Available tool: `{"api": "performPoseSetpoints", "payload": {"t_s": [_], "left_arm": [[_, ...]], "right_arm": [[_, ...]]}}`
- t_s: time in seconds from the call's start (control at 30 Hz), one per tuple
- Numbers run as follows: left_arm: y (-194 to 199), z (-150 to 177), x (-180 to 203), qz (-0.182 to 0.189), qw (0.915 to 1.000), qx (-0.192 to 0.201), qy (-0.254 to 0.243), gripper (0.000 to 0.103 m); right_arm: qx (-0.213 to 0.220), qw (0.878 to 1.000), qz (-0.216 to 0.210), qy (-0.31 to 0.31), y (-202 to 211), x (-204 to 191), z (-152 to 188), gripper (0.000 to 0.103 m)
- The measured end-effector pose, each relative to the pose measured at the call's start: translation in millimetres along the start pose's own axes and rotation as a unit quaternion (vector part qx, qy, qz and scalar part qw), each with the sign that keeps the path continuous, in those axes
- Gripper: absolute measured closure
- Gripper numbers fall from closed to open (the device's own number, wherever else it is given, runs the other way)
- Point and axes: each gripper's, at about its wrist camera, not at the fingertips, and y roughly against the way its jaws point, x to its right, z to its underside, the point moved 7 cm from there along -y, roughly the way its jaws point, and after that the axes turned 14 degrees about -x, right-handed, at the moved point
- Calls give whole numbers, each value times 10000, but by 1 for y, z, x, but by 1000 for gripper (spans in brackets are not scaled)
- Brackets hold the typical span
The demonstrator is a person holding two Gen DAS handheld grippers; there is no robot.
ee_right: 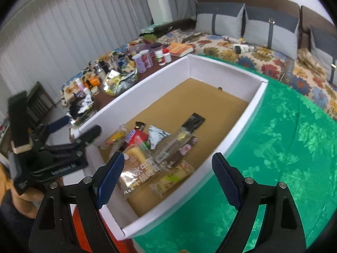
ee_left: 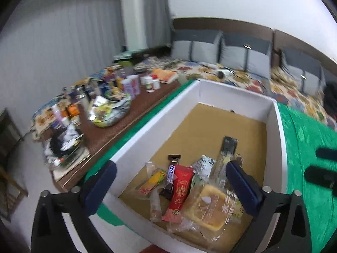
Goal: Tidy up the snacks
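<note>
The left gripper [ee_left: 170, 181] stands with its blue-padded jaws spread wide and nothing pinched between them, poised over the near end of a white box [ee_left: 151, 124] with a brown cardboard floor. Directly below and between its fingers lies a heap of wrapped snacks [ee_left: 189, 189]: a clear-wrapped yellow cake [ee_left: 212, 206] nearest, a long red packet [ee_left: 180, 191] beside it, a Snickers bar [ee_left: 171, 171] just beyond, a yellow-and-red packet toward the left finger, a crumpled silver-white pouch [ee_left: 203, 165] ahead, and a long clear sleeve with a black end [ee_left: 227, 149] reaching furthest in. The right gripper [ee_right: 166, 179] is likewise wide open and empty, held above the box's near right wall, with the same pile lying ahead of its left finger. The box rests on a green cloth [ee_right: 284, 147] stretching out to the right gripper's right. Further off, beyond the box, are a brown table crowded with bottles [ee_left: 134, 84] and a floral-covered bed with grey pillows [ee_left: 242, 52].
</note>
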Motion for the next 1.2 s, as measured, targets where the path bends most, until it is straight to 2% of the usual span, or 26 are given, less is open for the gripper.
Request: {"api": "performPoseSetpoints", "payload": {"t_s": [0.13, 0.27, 0.37, 0.5, 0.63, 1.2], "left_arm": [[11, 8, 8, 54, 9998, -99, -146, 0], [21, 13, 12, -250, 9994, -75, -240, 0], [25, 15, 11, -335, 9992, -90, -220, 0], [25, 17, 7, -240, 9995, -129, -166, 0], [19, 21, 3, -209, 9991, -345, -98, 0], [19, 29, 2, -173, 9991, -383, -112, 0]], "right_arm": [[-38, 9998, 203, -54, 0, 6, 9, 15], [-87, 9993, 350, -36, -1, 5, 14, 15], [-73, 9991, 418, 9, 1, 1, 14, 15], [-73, 9989, 470, 55, 3, -3, 12, 15], [-53, 9984, 551, 95, 3, -5, 11, 15], [-69, 9980, 604, 143, 2, -14, 11, 15]]}}
